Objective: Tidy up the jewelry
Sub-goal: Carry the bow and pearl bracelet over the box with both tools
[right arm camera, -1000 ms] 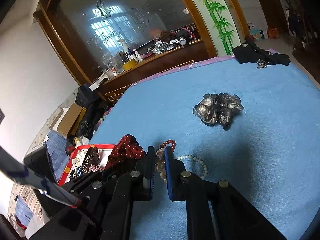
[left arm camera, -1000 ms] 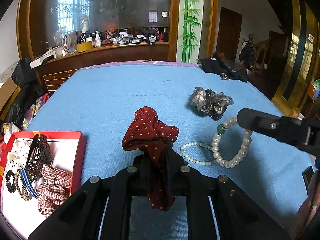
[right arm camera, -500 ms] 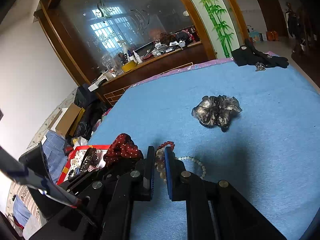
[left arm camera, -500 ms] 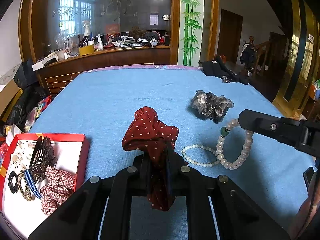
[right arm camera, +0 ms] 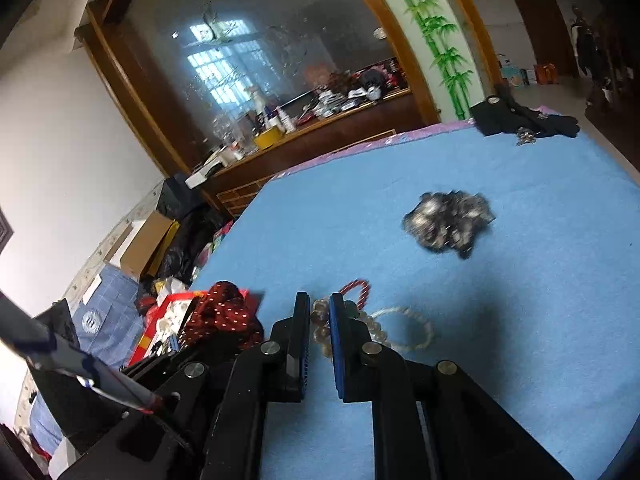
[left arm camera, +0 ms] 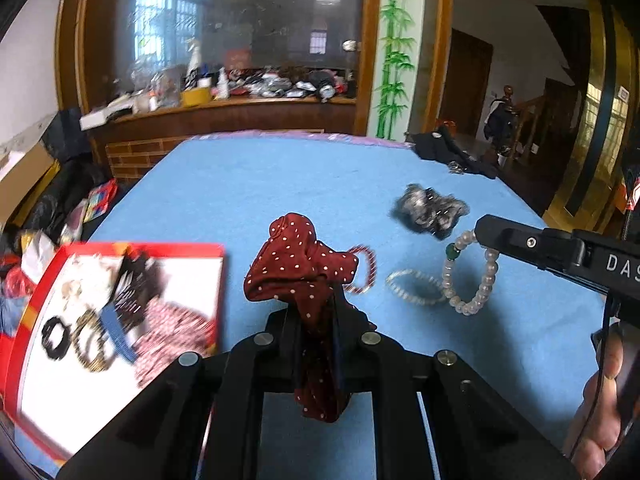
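Left gripper (left arm camera: pixel 316 312) fingers clamp red dotted scrunchie (left arm camera: pixel 298 268), lifted for carrying toward red tray (left arm camera: pixel 120 249) | right gripper (right arm camera: pixel 319 316) fingers pinch pearl bracelet (left arm camera: pixel 472 276) above blue table (left arm camera: pixel 248 188), likely tray-bound too.

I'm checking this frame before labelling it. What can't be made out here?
- Tray contents, left view: motion-blurred.
- Pearl bracelet, right view: mostly hidden between the right gripper fingers.
- Red scrunchie lower part: covered by the left gripper.
- Grey scrunchie: blurred in both views.
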A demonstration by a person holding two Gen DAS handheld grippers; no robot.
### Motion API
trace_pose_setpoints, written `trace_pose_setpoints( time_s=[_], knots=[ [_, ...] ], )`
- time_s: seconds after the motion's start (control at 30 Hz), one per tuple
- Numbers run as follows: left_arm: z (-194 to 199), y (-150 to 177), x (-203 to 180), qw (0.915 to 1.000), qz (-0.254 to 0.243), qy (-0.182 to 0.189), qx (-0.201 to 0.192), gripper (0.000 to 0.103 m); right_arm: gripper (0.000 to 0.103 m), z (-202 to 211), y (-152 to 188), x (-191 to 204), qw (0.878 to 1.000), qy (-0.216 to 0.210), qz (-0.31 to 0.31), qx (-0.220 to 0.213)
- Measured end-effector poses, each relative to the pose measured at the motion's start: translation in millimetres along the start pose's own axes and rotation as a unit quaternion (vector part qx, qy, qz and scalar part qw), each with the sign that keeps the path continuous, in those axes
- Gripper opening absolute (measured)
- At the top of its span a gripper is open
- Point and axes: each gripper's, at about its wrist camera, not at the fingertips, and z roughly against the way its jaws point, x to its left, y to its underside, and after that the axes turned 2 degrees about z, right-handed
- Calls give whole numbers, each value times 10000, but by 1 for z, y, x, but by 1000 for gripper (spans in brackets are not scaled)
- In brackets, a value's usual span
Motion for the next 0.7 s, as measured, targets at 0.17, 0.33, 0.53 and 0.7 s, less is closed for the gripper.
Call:
trace_pose_setpoints(
  time_s=[0.17,0.33,0.53,0.7],
  knots=[
    [32,8,44,9996,229,-138,-89,11,11,-3,12,44,9989,-375,280,19],
    [63,17,95,9977,448,-474,-205,11,11,-16,22,93,9950,-841,513,172],
    [80,36,156,9918,824,-962,-188,11,11,-41,42,155,9860,-1356,815,536],
    [79,50,200,9856,1155,-1232,-78,11,11,-69,60,193,9788,-1533,1025,890]
  ],
)
